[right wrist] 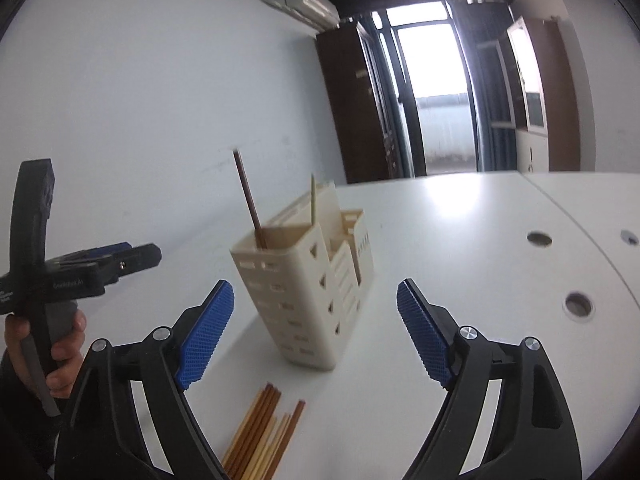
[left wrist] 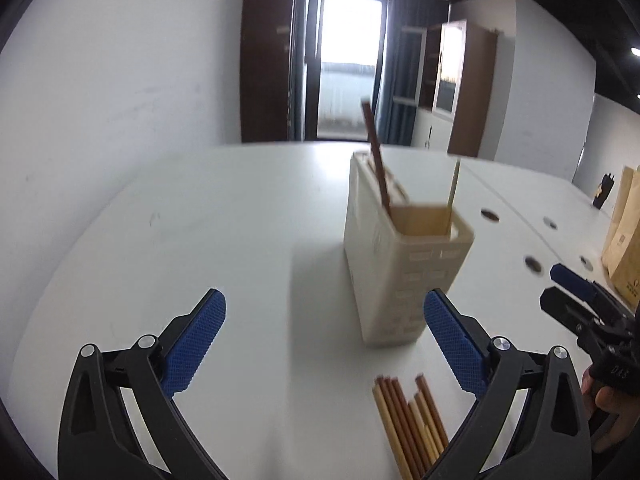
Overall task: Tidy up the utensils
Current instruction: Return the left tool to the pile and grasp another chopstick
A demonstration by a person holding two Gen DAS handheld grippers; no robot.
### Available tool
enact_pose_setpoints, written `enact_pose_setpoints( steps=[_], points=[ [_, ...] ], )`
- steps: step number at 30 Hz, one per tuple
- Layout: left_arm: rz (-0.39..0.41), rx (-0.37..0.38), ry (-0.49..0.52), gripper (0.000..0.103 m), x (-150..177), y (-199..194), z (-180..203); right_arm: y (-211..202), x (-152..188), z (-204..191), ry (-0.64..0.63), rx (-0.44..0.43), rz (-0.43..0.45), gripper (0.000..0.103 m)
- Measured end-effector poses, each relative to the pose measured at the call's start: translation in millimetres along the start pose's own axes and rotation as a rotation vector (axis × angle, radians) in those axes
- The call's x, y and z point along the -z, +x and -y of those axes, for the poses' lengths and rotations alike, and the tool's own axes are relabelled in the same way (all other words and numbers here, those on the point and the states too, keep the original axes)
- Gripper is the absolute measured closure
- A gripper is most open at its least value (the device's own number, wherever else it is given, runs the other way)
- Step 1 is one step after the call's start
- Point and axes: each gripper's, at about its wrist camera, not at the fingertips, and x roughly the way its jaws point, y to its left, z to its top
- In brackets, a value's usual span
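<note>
A cream utensil holder with several compartments stands on the white table. A dark brown chopstick and a pale one stand in it. A bundle of brown and tan chopsticks lies on the table in front of it. My left gripper is open and empty, above the table left of the bundle. In the right wrist view, the holder and the bundle lie ahead of my right gripper, which is open and empty. The left gripper shows at left.
Round cable holes sit in the table to the right. Brown paper bags stand at the far right edge. A white wall runs along the table's left side. Cabinets and a bright doorway are beyond the table.
</note>
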Motion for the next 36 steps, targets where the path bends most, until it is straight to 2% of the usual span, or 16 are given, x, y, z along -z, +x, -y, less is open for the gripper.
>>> enact_pose_setpoints(
  steps=[3, 6, 9, 14, 15, 16, 17, 19, 20, 24, 27, 33, 36],
  points=[
    [-0.142, 0.017, -0.023, 0.006, 31.4, 35.1, -4.8, 29.0, 18.6, 5.2, 0.027, 0.023, -0.136, 0.019],
    [-0.223, 0.030, -0.043, 0.006, 49.3, 60.1, -9.5, 51.3, 29.5, 8.4, 0.043, 0.033, -0.222, 0.019],
    [-0.258, 0.025, -0.028, 0.006, 59.2, 72.3, -11.3, 62.4, 47.0, 4.5, 0.004, 0.029, -0.284, 0.019],
    [-0.272, 0.037, -0.015, 0.006, 74.4, 81.1, -14.6, 80.9, 64.2, -8.9, -0.064, 0.041, -0.341, 0.020],
    [-0.279, 0.044, -0.020, 0.008, 76.7, 83.6, -15.9, 85.0, 66.9, -11.9, -0.077, 0.039, -0.350, 0.028],
    [-0.288, 0.045, -0.023, 0.011, 79.6, 86.3, -17.5, 90.5, 70.5, -14.1, -0.087, 0.034, -0.364, 0.041],
    [-0.297, 0.049, -0.026, 0.013, 81.6, 91.0, -16.1, 93.8, 76.7, -15.5, -0.094, 0.032, -0.376, 0.048],
    [-0.310, 0.056, -0.026, 0.019, 84.5, 93.2, -17.0, 100.5, 83.1, -20.2, -0.114, 0.033, -0.398, 0.071],
    [-0.317, 0.058, -0.023, 0.021, 81.1, 99.5, -8.4, 98.7, 84.8, -21.1, -0.122, 0.025, -0.408, 0.073],
    [-0.337, 0.078, -0.002, 0.022, 84.9, 102.2, 1.4, 99.2, 88.5, -28.9, -0.147, 0.018, -0.411, 0.074],
    [-0.375, 0.130, -0.016, 0.022, 89.3, 107.3, 4.9, 100.2, 90.2, -27.4, -0.134, 0.010, -0.414, 0.074],
    [-0.369, 0.094, 0.028, 0.022, 90.8, 107.9, 14.4, 95.0, 87.2, -30.4, -0.142, -0.008, -0.395, 0.074],
    [-0.359, 0.065, 0.051, 0.026, 91.7, 108.2, 18.2, 96.0, 94.0, -34.7, -0.180, 0.018, -0.425, 0.074]
  ],
)
